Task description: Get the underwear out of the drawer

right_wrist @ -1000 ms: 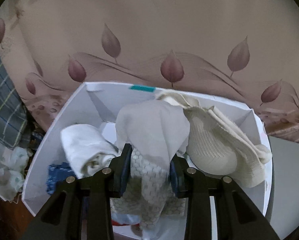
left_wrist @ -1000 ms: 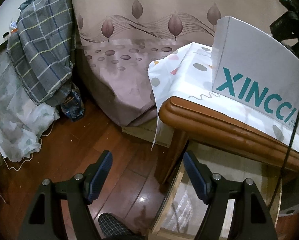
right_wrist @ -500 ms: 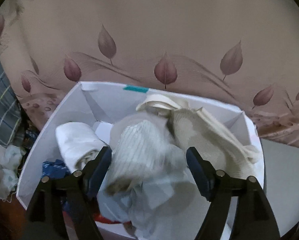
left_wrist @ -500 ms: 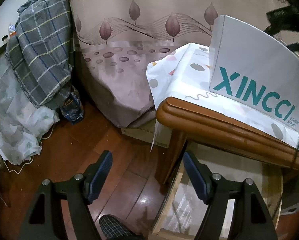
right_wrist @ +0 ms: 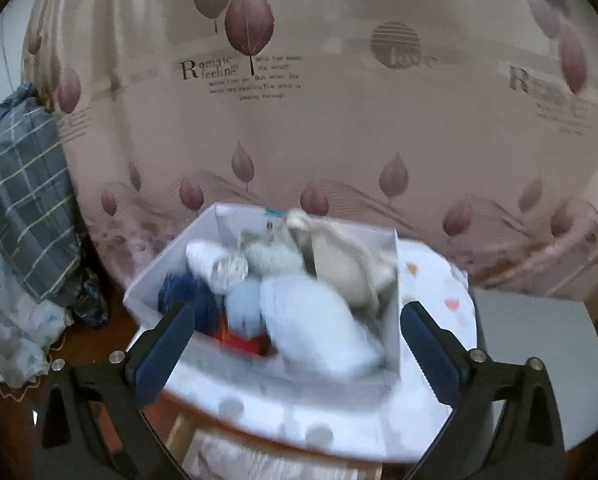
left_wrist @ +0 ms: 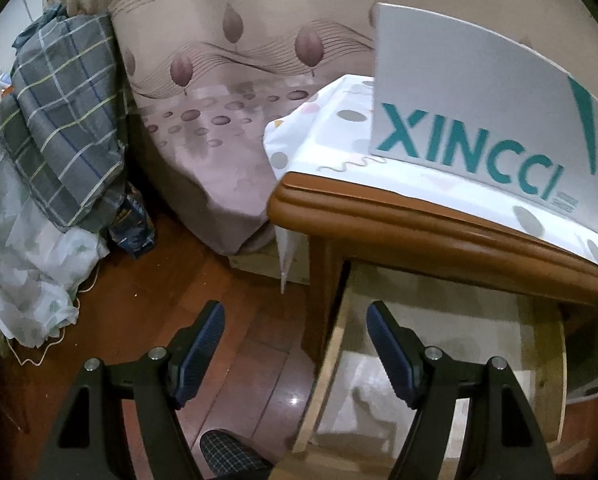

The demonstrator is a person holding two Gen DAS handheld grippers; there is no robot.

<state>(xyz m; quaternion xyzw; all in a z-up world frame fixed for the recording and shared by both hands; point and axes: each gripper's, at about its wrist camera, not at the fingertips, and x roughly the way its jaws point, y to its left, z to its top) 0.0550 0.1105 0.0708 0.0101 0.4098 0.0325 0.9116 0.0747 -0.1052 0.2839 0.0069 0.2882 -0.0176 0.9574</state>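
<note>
- Being shown in the right wrist view is a white box [right_wrist: 393, 292], which is sitting on the cloth-covered top of a wooden table [right_wrist: 259, 436], toward its back edge near the curtain [right_wrist: 339, 120].
- Underwear [right_wrist: 315, 320] is being held loosely inside the box: pale, cream, light blue, dark blue and red pieces are lying bundled together, blurred.
- The right gripper [right_wrist: 295, 344] is being held above the table's near edge with its jaws opening wide; nothing is being pinched, and the pads are standing clear on either side of the box.
- The left gripper [left_wrist: 295, 344] is being held spread partway, with nothing between its blue pads; it is being pointed down at the table's left front corner.
- The drawer [left_wrist: 439, 360] is being seen pulled out under the table's front edge, with a pale lining showing inside; whether any garment is lying in it cannot be told.
- In the left wrist view the box [left_wrist: 479, 112] is being seen from its lettered side, standing on a spotted cloth [left_wrist: 319, 136] near the left edge of the table [left_wrist: 419, 236].
- A checked blanket [left_wrist: 59, 120] is being draped over a heap at the far left, on the wooden floor [left_wrist: 139, 320].
</note>
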